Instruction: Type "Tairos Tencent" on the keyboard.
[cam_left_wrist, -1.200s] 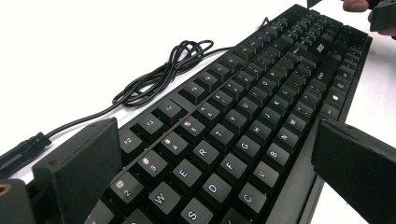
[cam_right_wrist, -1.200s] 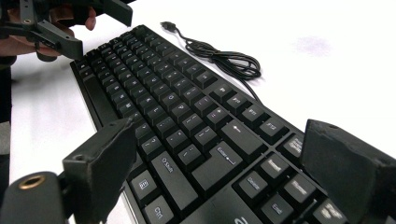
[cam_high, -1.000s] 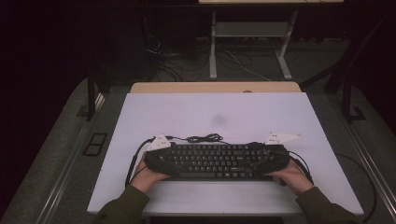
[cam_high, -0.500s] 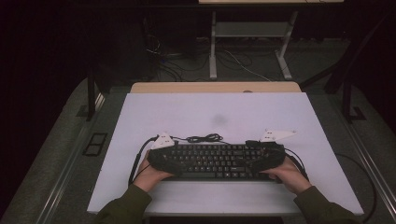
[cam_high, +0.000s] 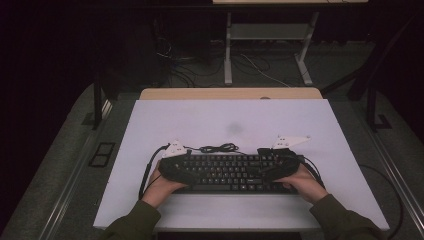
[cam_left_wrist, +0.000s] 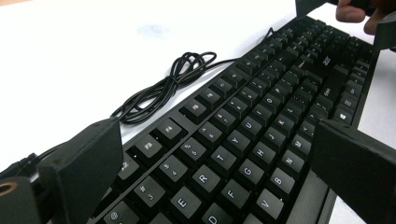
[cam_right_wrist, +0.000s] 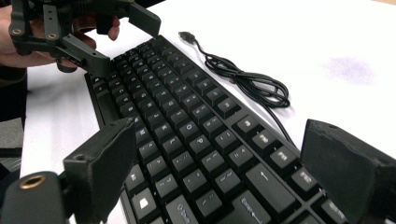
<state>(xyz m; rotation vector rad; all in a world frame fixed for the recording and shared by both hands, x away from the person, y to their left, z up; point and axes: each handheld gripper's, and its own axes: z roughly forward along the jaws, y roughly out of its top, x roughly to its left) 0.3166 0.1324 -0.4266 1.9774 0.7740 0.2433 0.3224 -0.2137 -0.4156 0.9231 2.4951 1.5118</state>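
A black keyboard (cam_high: 225, 172) lies across the near middle of the white table (cam_high: 300, 120). My left gripper (cam_high: 172, 167) straddles its left end, one jaw at the back edge and one at the front edge. My right gripper (cam_high: 280, 167) holds the right end the same way. In the left gripper view my jaws (cam_left_wrist: 217, 128) bracket the key rows of the keyboard (cam_left_wrist: 243, 121), and the right gripper (cam_left_wrist: 350, 18) sits at the far end. In the right gripper view my jaws (cam_right_wrist: 219, 126) flank the keyboard (cam_right_wrist: 187, 121), with the left gripper (cam_right_wrist: 121, 42) clamped at the far corner.
The keyboard's loose black cable (cam_high: 217, 148) lies coiled on the table just behind it, with its USB plug (cam_right_wrist: 187, 35) free. A faint grey smudge (cam_high: 234, 128) marks the tabletop. A wooden desk edge (cam_high: 230, 93) borders the far side.
Both hands have slid inward along the keyboard's ends over the last second. The keyboard has barely shifted.
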